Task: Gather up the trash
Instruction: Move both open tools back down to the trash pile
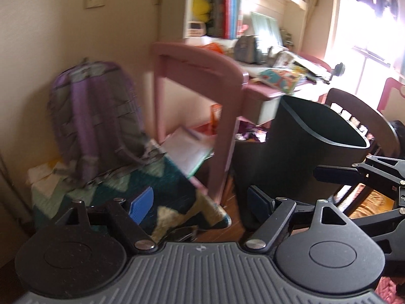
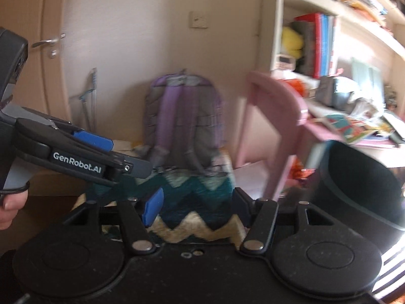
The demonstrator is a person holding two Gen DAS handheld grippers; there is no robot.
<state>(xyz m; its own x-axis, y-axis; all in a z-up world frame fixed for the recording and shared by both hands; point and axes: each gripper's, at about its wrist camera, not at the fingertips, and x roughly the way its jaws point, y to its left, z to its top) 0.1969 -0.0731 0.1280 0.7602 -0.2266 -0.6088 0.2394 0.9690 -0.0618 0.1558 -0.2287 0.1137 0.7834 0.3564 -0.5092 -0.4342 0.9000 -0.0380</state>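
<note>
Both claws empty near the black bin

We held the left gripper (image 1: 200, 202) and right gripper (image 2: 195, 206) with jaws spread wide, nothing between the pads. The black trash bin (image 1: 303, 136) stood on the floor against the front edge of the pink desk (image 1: 202, 76), beside crumpled wrappers (image 1: 249, 133) under the desk; a purple backpack (image 2: 182, 121) leaned nearby.

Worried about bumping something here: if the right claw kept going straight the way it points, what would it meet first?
Most likely the teal and cream zigzag blanket lying between the open right claw fingers' line, with the purple and grey backpack upright behind it. Blur makes depth uncertain.
</note>
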